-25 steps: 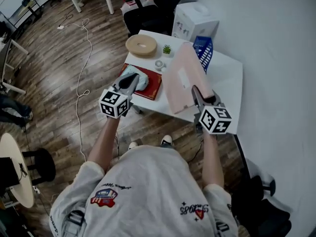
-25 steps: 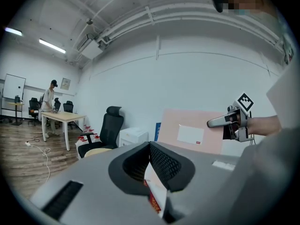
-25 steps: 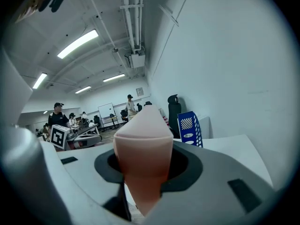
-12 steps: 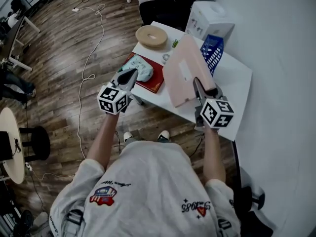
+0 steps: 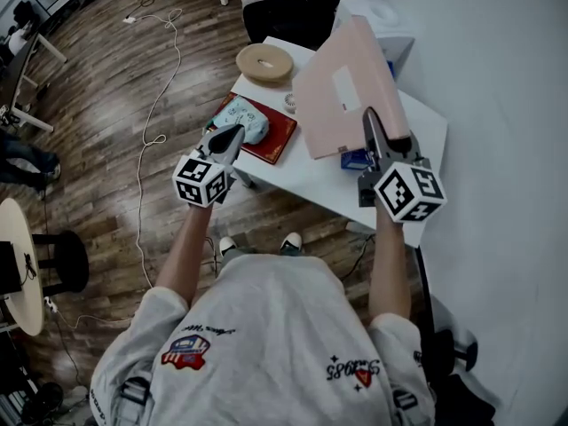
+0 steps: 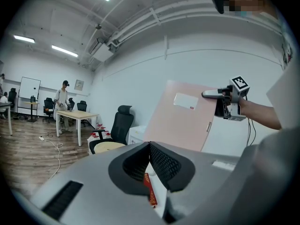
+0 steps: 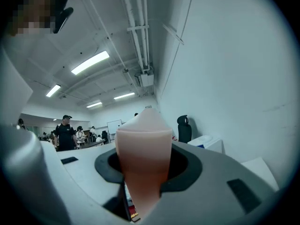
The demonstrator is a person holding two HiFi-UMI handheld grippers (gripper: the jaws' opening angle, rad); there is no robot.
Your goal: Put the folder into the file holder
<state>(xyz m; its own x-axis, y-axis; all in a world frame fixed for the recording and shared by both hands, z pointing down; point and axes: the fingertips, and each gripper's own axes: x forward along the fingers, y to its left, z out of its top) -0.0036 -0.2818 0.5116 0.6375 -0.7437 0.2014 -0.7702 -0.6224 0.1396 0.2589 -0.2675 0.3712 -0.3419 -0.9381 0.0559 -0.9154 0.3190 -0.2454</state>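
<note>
A large pink folder (image 5: 342, 91) with a white label is held tilted in the air above the white table (image 5: 311, 180). My right gripper (image 5: 371, 124) is shut on its near edge, and the spine fills the jaws in the right gripper view (image 7: 143, 153). Only a small blue corner of the file holder (image 5: 355, 159) shows under the folder; the rest is hidden. My left gripper (image 5: 227, 137) hovers over the table's left edge, shut and empty. In the left gripper view the folder (image 6: 183, 121) stands ahead to the right, and the pads (image 6: 161, 161) meet.
On the table lie a red book (image 5: 277, 136) with a pale blue bundle (image 5: 241, 117) on it and a round tan disc (image 5: 264, 62). A white box (image 5: 386, 20) and a black chair (image 5: 297, 3) stand behind. A cable (image 5: 160, 87) trails on the wood floor.
The right gripper has raised the folder and carried it back and right, so it now covers the blue file holder. The left gripper has hardly moved.
</note>
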